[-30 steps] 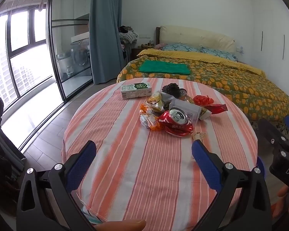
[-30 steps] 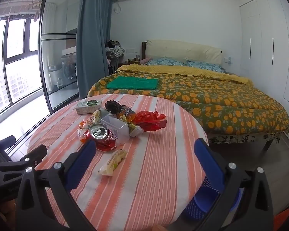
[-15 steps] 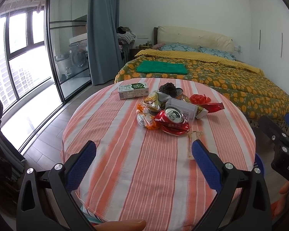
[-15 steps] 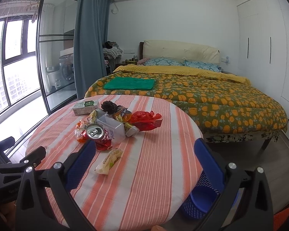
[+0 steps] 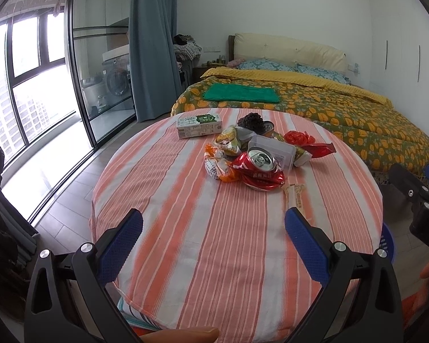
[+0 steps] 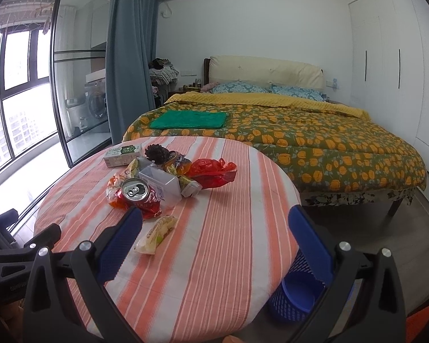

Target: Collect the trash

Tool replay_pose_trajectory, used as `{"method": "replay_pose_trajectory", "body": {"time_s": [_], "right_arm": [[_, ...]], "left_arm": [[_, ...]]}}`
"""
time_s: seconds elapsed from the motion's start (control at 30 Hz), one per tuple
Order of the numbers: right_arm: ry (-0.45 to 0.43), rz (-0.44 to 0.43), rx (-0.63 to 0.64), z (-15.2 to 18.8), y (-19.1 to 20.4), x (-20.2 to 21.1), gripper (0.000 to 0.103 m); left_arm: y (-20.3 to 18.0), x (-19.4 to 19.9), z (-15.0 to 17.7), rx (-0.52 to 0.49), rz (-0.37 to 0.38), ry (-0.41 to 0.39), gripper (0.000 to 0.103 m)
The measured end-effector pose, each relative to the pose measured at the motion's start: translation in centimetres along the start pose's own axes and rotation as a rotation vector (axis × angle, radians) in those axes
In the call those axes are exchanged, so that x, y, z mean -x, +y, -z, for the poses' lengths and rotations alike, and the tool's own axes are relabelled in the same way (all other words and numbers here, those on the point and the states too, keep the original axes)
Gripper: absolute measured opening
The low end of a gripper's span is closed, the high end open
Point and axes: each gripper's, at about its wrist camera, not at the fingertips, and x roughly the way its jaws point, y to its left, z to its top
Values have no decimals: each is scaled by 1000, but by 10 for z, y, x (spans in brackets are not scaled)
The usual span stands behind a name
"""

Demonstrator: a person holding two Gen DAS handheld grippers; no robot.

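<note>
While both grippers gape, trash pile [image 6: 163, 180] lies ahead.

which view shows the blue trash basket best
The right wrist view. The blue trash basket stands on the floor beside the table, its mesh wall and open rim visible between the claw fingers. The left wrist view catches only a sliver of its rim past the table edge.

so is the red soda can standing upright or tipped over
Roughly upright, leaning a little: the red can shows its silver top and pull tab facing up, and sits on crumpled wrappers. Full or empty: cannot tell.
</note>
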Motion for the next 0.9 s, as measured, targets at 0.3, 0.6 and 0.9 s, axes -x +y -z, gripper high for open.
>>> {"method": "replay_pose_trajectory", "body": {"time_s": [0.3,0.6,0.9], "right_arm": [[10,-4,2,6,1,-3,99],[24,-4,1,8,-2,-7,99],[32,-7,6,10,-1,-9,99]], "left_arm": [[0,-2,2,7,12,7,99],[-3,-3,3,4,20,12,99],[-4,-3,3,3,19,13,99]]}}
